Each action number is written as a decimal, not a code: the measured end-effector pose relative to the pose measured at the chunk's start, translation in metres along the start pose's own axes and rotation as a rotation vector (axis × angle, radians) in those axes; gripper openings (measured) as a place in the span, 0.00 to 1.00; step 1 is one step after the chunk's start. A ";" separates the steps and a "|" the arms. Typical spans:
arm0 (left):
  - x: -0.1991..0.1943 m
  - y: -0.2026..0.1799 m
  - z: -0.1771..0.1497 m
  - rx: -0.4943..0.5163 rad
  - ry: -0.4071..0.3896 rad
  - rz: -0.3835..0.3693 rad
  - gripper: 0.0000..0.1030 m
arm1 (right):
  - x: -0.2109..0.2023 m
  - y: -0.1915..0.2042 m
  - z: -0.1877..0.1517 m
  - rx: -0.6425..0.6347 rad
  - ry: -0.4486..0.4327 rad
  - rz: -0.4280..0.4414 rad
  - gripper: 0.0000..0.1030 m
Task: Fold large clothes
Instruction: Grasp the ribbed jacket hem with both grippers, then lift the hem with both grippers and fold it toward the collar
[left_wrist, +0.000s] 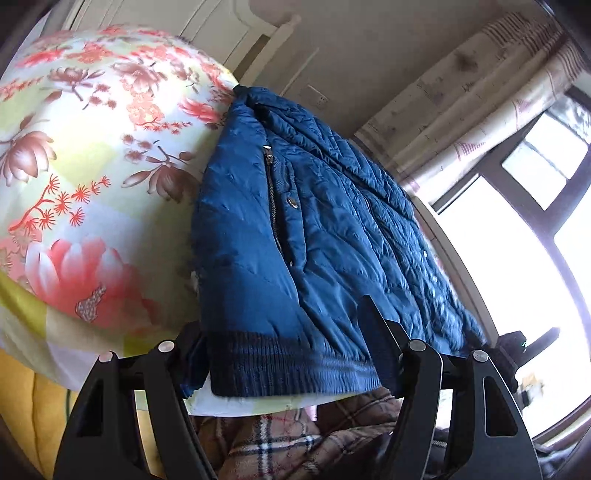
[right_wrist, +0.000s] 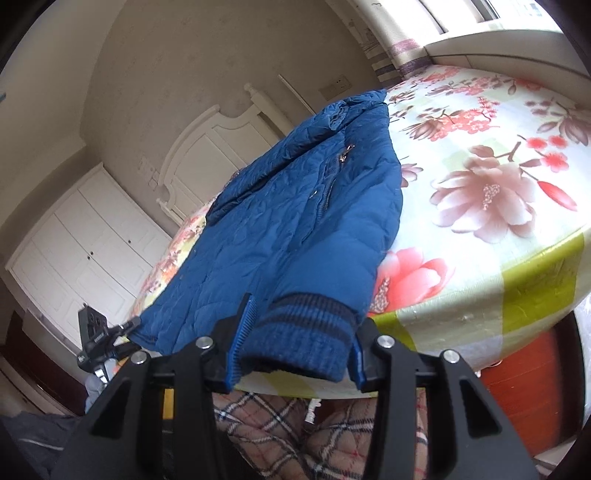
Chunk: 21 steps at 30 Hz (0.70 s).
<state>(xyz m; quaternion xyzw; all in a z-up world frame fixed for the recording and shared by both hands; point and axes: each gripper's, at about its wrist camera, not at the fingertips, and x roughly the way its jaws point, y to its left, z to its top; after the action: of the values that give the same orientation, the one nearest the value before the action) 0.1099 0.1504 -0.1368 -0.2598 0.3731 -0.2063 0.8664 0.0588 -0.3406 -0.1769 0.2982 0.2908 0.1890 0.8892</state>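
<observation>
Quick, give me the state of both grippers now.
Left gripper: open, straddling the blue jacket's ribbed hem, not visibly pressing.
Right gripper: open around the ribbed cuff.

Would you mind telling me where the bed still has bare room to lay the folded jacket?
The floral sheet lies bare from the blue jacket across to the window-side edge. It is crowded along the near edge, where the knit hem and cuff sit between the fingers of the left gripper and right gripper.

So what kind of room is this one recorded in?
Most likely a bedroom: a bed with a floral sheet, a white headboard behind it, white wardrobe doors, and a curtained window.
</observation>
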 end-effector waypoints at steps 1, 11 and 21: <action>0.003 0.001 0.003 -0.008 0.002 -0.009 0.63 | 0.002 0.000 0.000 0.009 -0.006 0.003 0.43; -0.028 -0.017 -0.005 0.002 -0.109 -0.021 0.13 | -0.015 0.017 -0.006 -0.071 -0.092 -0.031 0.14; -0.156 -0.044 -0.034 0.044 -0.261 -0.303 0.13 | -0.131 0.102 -0.025 -0.334 -0.122 0.129 0.13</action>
<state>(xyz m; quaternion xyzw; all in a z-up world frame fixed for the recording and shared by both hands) -0.0220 0.1918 -0.0463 -0.3184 0.2096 -0.3070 0.8721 -0.0733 -0.3202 -0.0752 0.1753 0.1814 0.2730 0.9284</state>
